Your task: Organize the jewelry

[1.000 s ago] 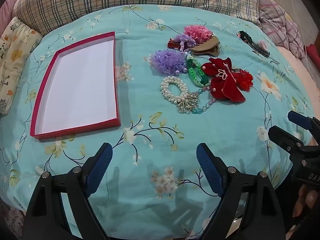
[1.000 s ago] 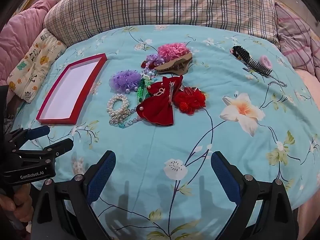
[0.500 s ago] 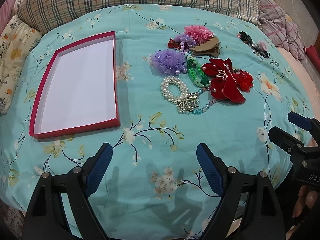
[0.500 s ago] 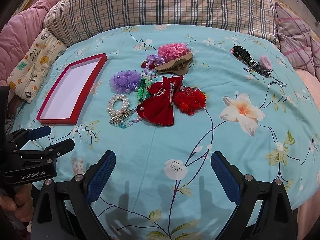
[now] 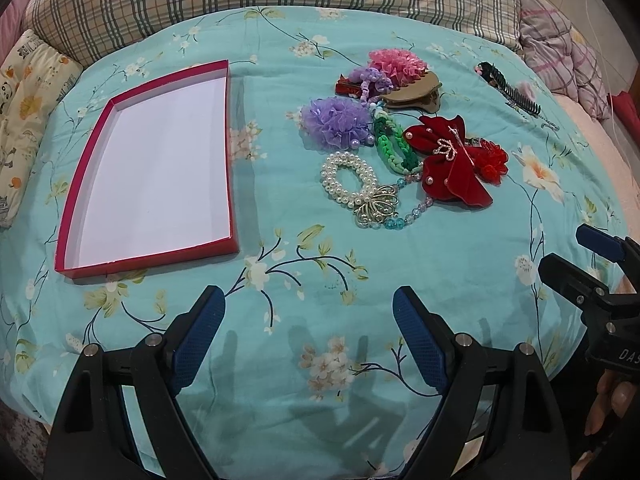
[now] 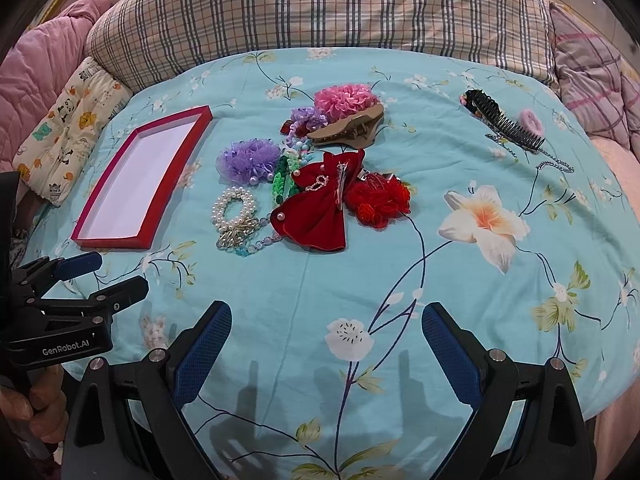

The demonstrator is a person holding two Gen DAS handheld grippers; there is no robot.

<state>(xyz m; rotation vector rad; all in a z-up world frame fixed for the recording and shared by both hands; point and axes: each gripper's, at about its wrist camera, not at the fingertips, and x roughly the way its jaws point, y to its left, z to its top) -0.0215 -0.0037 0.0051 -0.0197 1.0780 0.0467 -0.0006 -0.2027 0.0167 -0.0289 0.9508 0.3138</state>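
Two tongs hover low over the near edge of the bed (image 5: 280,40), both spread wide and holding nothing: the left tongs (image 5: 308,320) in front of the tray (image 5: 148,258), the right tongs (image 6: 326,332) further right.

Nothing is sorted yet; the red-rimmed tray lies bare on the left of the bedspread, and the jewelry sits in one tangled heap well to its right. Nearest the tongs is the pearl bracelet (image 5: 348,178) with its gilt clasp, touching a string of clear beads (image 5: 408,214). Beside it lie a red bow (image 5: 452,172), a green braid (image 5: 394,144), a purple pom (image 5: 336,120), a pink pom (image 5: 396,62) and a tan claw clip (image 5: 416,96). A black comb (image 6: 506,122) lies apart, far right.

All of it looks light. The pearls are probably slick and elastic, so pinching across the strands near the clasp seems safest. The bow and poms are soft and should squash; grip their middles. Overlapping pieces may drag along.
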